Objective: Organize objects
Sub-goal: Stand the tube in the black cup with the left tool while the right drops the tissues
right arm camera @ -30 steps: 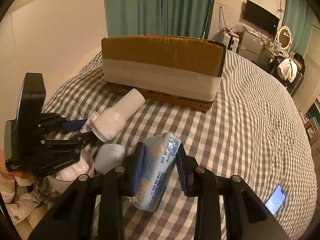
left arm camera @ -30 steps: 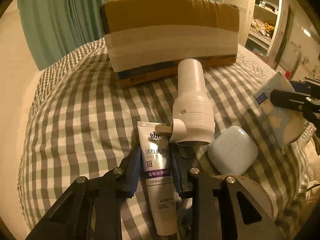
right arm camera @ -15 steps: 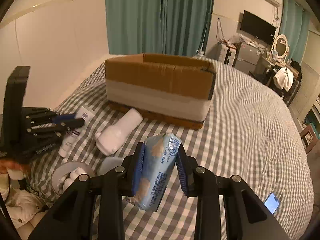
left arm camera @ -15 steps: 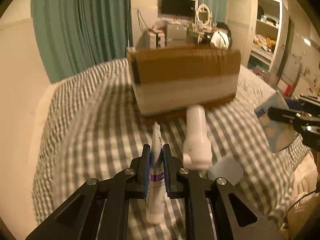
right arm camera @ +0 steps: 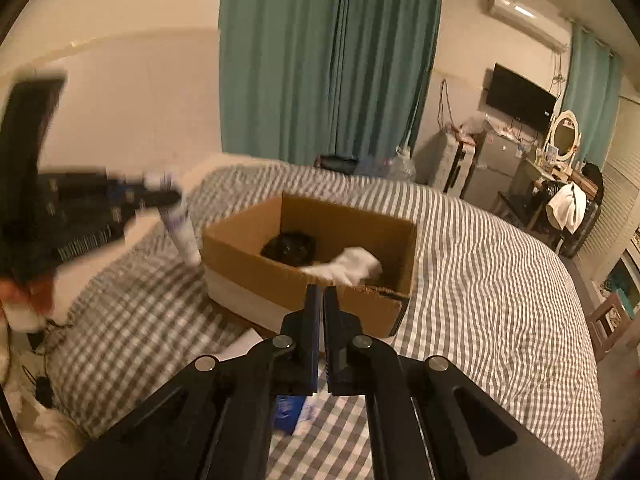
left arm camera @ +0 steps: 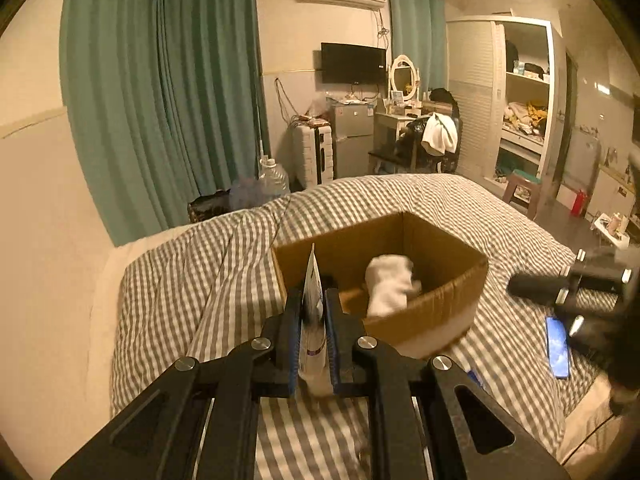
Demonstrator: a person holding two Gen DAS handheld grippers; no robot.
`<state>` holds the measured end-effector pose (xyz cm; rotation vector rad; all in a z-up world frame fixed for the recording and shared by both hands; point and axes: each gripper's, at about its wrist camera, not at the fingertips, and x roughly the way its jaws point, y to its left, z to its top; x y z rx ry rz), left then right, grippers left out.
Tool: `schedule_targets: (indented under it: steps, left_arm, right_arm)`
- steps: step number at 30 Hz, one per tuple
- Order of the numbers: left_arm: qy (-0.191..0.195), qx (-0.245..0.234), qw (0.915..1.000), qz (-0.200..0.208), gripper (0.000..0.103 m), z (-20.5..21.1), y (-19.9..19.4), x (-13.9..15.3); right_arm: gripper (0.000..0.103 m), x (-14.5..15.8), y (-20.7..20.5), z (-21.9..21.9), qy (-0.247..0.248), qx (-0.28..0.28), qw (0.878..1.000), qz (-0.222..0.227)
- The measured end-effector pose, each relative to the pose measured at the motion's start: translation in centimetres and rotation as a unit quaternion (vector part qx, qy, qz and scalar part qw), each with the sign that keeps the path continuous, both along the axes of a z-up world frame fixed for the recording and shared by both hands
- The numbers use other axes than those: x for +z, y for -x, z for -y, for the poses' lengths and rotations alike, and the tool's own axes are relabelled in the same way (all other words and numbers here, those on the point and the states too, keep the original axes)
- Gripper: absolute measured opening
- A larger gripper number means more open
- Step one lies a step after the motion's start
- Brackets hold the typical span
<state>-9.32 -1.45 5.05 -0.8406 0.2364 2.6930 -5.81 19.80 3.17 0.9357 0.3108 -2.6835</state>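
My left gripper (left arm camera: pixel 313 304) is shut on a white tube with a purple band (left arm camera: pixel 313 300), held upright in the air just left of an open cardboard box (left arm camera: pixel 436 308). The tube also shows in the right wrist view (right arm camera: pixel 182 232), hanging beside the box (right arm camera: pixel 256 284). A white cloth (left arm camera: pixel 390 282) lies inside the box, next to a dark object (right arm camera: pixel 289 246). My right gripper (right arm camera: pixel 321 300) is shut and empty, above the box's near wall. The blue wipes pack is out of its jaws; a blue packet (right arm camera: pixel 288 410) lies below on the bed.
The box sits on a grey checked bed cover (left arm camera: pixel 192 280). A phone (left arm camera: pixel 557 346) lies on the bed at the right. Teal curtains, a suitcase, a fridge and a dresser stand beyond the bed.
Both grippers rose and moved toward the box, now seen from above. My left gripper carried the tube up. My right gripper no longer holds the blue pack and has shut.
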Motion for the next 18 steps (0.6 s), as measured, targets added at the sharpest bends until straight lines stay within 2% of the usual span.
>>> schedule_targets:
  steps: [1,2,4,7,9,10,12,13,14,16,18]
  left_arm:
    - [-0.001,0.0,1.0,0.001,0.011,-0.1,0.7,0.1]
    - [-0.003,-0.001,1.0,0.004,0.011,-0.2,1.4,0.1]
    - [-0.007,-0.003,1.0,0.006,0.011,-0.3,2.1,0.1]
    - [-0.015,-0.004,0.9998,0.011,0.011,-0.2,2.6,-0.4]
    - [-0.021,-0.005,0.9997,0.013,0.011,0.2,2.4,-0.8]
    - [-0.022,-0.006,0.9996,0.015,0.011,0.4,2.2,-1.0]
    - [-0.027,-0.007,0.9994,0.02,0.011,0.8,1.7,-1.6]
    - [-0.029,-0.006,0.9993,0.022,0.011,0.8,1.6,-1.8]
    - [-0.031,-0.005,0.9992,0.025,0.011,0.9,1.3,-2.1]
    - [-0.031,-0.003,0.9991,0.029,0.011,1.1,1.0,-2.5]
    - [-0.034,0.0,0.9989,0.033,0.011,1.3,0.7,-2.6]
  right_arm:
    - [0.016,-0.8,0.5,0.0,-0.007,-0.003,1.0,0.009]
    - [0.047,-2.0,1.0,0.3,-0.015,-0.004,0.999,0.028]
    - [0.083,-4.5,1.3,0.6,-0.013,-0.002,0.998,0.06]
    - [0.083,-8.8,1.7,1.0,-0.007,0.019,0.993,0.119]
    - [0.083,-11.7,2.2,1.6,-0.023,0.016,0.988,0.154]
    - [0.083,-12.8,2.6,1.7,-0.027,0.013,0.986,0.167]
    - [0.083,-13.9,3.1,1.4,-0.003,0.013,0.983,0.185]
    - [0.077,-13.8,3.2,1.3,0.001,0.013,0.983,0.183]
    - [0.054,-13.6,3.1,1.3,0.005,0.017,0.984,0.178]
    - [0.042,-12.8,2.7,1.5,0.008,0.027,0.986,0.165]
    - [0.035,-11.7,2.1,1.6,0.008,0.023,0.99,0.142]
